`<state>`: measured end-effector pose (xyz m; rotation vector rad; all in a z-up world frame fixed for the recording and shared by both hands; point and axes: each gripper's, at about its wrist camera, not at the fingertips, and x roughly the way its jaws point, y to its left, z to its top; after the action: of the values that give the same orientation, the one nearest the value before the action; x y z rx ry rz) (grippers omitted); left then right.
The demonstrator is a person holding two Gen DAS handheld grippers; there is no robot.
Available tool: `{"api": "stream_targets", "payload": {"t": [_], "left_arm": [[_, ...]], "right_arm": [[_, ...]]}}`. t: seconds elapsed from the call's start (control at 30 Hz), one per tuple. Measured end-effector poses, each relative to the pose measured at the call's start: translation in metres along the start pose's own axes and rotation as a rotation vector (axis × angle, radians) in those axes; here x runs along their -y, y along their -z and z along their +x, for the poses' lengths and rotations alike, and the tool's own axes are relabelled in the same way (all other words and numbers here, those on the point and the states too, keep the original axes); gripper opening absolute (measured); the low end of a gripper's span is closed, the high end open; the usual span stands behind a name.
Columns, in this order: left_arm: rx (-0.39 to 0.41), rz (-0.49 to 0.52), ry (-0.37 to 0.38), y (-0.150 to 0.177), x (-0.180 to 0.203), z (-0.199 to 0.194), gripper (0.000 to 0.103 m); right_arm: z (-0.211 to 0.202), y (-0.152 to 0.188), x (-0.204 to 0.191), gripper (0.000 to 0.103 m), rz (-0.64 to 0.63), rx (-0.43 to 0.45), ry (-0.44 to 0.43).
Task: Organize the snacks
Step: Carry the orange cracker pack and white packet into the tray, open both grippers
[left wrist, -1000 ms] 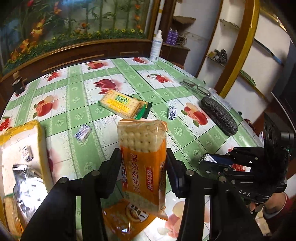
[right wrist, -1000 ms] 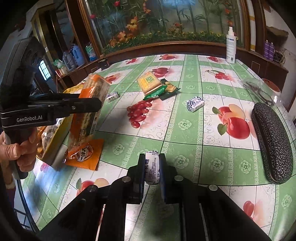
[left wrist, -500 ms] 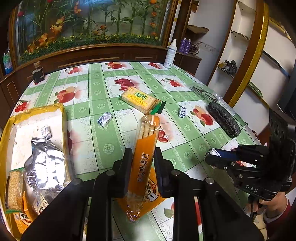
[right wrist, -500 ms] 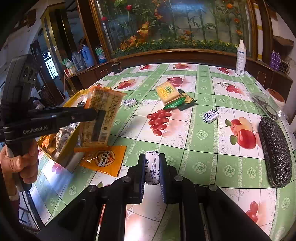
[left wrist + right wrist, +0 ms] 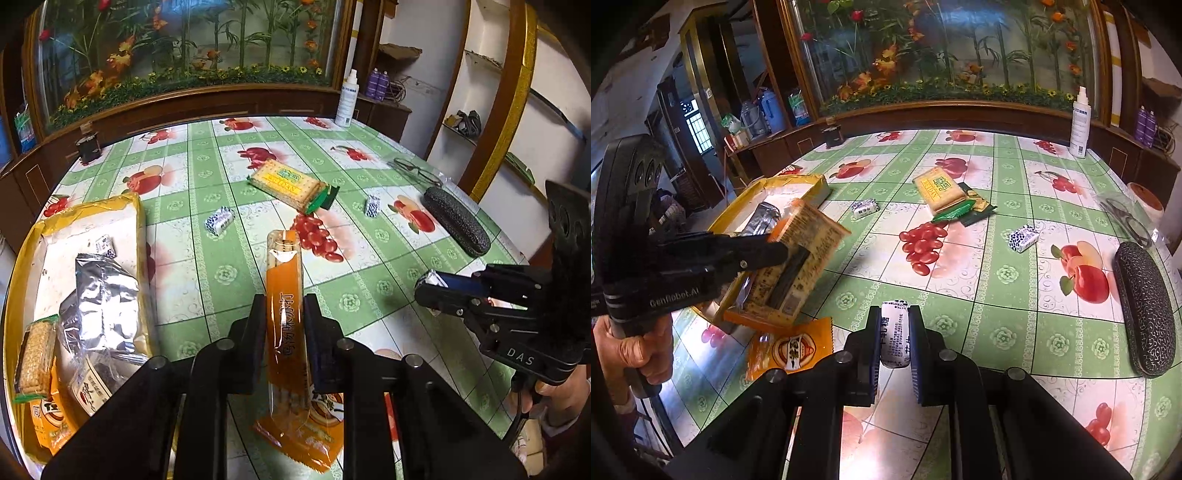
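Observation:
My left gripper [image 5: 284, 314] is shut on an orange cracker pack [image 5: 286, 295], held edge-on above the table; in the right wrist view the pack [image 5: 805, 254] hangs by the yellow box [image 5: 816, 188]. My right gripper [image 5: 894, 332] is shut on a small white candy [image 5: 894, 334], seen also in the left wrist view [image 5: 430, 278]. The yellow box [image 5: 85, 210] at the left holds a silver bag [image 5: 103, 295] and other snacks. A yellow biscuit pack [image 5: 288, 181], two small blue-white candies [image 5: 219, 219] [image 5: 372, 205] and an orange sachet [image 5: 792, 347] lie on the table.
A black glasses case [image 5: 456, 225] and spectacles [image 5: 413, 171] lie at the right edge. A white spray bottle [image 5: 349, 99] stands at the far edge. A small dark jar [image 5: 88, 146] stands far left. The table has a green fruit-print cloth [image 5: 997, 295].
My left gripper has lifted and turned the orange cracker pack edge-on, moving left toward the yellow box, which has come into fuller view. My right gripper still holds the candy, barely moved.

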<state>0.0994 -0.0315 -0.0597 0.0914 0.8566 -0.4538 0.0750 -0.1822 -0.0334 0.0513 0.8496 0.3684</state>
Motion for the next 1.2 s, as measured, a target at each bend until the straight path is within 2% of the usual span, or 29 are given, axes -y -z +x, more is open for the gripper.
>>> {"api": "stream_targets", "payload": {"t": [0.33, 0.63, 0.77, 1.0, 1.2], "left_arm": [[0.033, -0.014, -0.045, 0.006, 0.004, -0.015, 0.016], [0.114, -0.087, -0.139, 0.009, -0.017, -0.056, 0.017], [0.145, -0.114, -0.197, 0.008, -0.032, -0.076, 0.017], [0.174, -0.18, -0.354, 0.016, -0.077, -0.105, 0.017], [0.165, -0.225, -0.416, 0.027, -0.108, -0.112, 0.017]], "right_arm": [[-0.008, -0.004, -0.006, 0.014, -0.008, 0.023, -0.004], [-0.011, -0.017, -0.025, 0.014, -0.042, 0.048, -0.035], [-0.009, -0.029, -0.043, 0.014, -0.069, 0.066, -0.064], [0.008, -0.055, -0.094, 0.014, -0.128, 0.082, -0.16], [0.031, -0.075, -0.147, 0.013, -0.187, 0.081, -0.249]]}}
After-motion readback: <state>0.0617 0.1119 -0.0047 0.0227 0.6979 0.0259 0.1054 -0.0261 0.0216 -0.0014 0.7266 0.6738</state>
